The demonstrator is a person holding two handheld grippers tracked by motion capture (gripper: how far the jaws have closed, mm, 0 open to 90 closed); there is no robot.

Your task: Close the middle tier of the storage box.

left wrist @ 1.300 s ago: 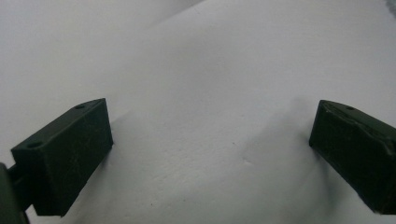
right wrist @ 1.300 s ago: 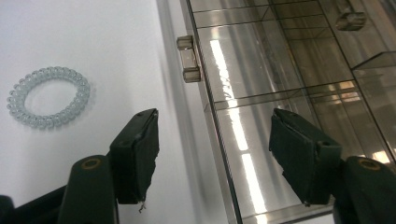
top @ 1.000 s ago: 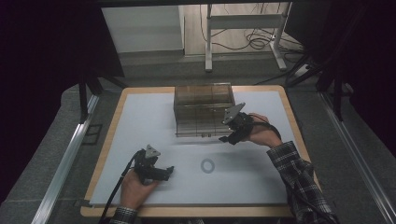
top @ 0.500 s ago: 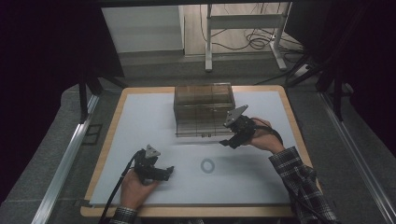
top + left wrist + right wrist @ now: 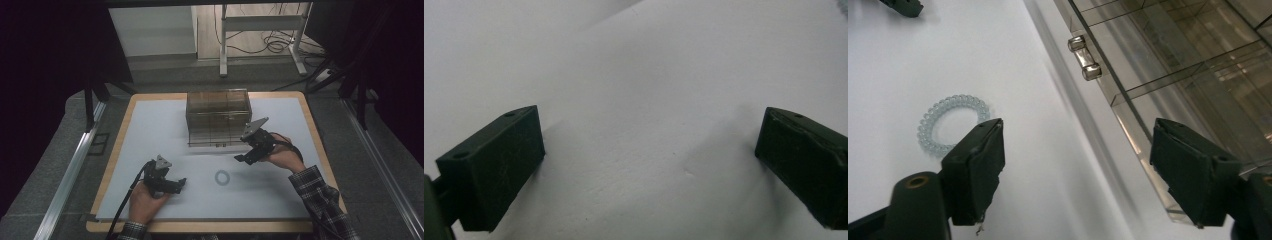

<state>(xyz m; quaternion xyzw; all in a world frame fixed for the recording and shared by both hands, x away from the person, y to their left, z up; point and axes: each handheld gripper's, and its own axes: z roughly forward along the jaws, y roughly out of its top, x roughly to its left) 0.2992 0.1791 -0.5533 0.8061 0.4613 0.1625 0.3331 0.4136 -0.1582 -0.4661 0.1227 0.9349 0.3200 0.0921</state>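
The coiled hair tie [image 5: 222,177] lies flat on the table [image 5: 150,130], in front of the clear drawer box [image 5: 218,116]. The right gripper [image 5: 241,159], jaws just widening and empty, hovers just beside it; the left gripper [image 5: 181,184], spread and empty, rests on its other side.

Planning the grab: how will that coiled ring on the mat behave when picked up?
The coiled ring is thin, clear spiral plastic, so probably light and springy, squashing under the right tongs. It lies flat, so rolling seems unlikely, though it may slide on the smooth white mat.
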